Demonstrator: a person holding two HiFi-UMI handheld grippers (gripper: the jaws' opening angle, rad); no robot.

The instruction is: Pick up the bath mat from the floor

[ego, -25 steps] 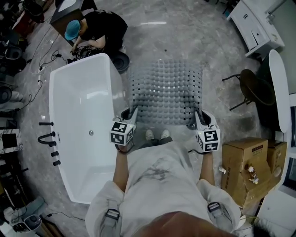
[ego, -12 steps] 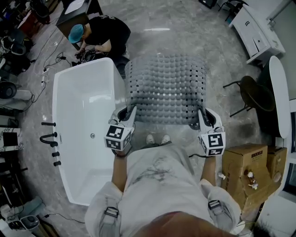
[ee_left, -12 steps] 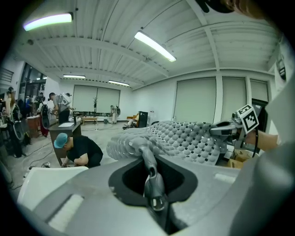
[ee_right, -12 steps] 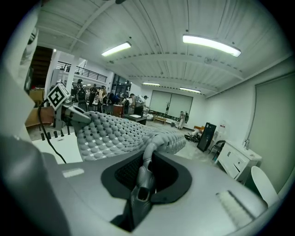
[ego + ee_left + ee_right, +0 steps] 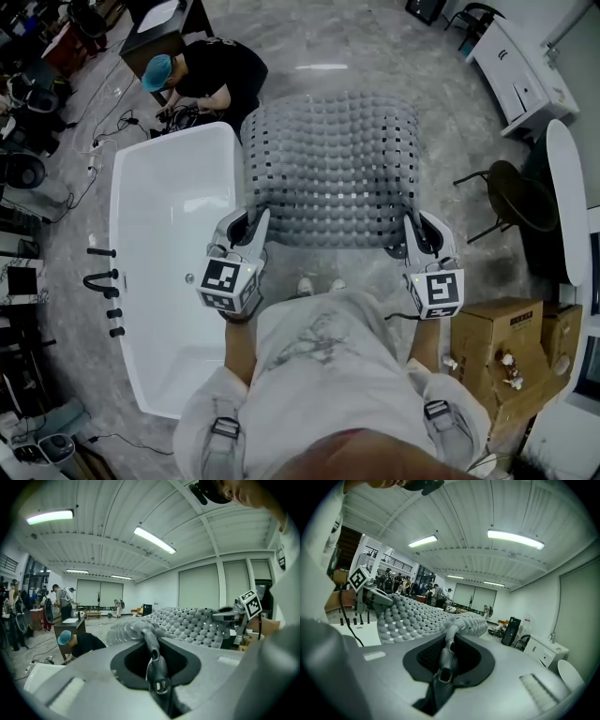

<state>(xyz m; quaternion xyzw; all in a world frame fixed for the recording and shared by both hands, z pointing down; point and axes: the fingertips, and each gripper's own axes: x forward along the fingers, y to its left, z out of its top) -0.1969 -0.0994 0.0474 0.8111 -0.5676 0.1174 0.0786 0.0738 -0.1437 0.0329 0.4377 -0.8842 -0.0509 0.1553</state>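
The grey bath mat, bumpy and dotted with square holes, hangs stretched in the air between my two grippers, clear of the floor. My left gripper is shut on its near left corner and my right gripper on its near right corner. In the left gripper view the mat runs away from the pinched corner at the left gripper, with the right gripper's marker cube beyond. In the right gripper view the mat spreads left from the right gripper.
A white bathtub stands on the floor at my left, black taps on its far side. A crouching person works behind it. Cardboard boxes sit at my right, a dark chair and white cabinet beyond.
Both grippers have risen with the mat, which now hangs higher and looks larger. My left gripper has drifted leftward toward the tub.
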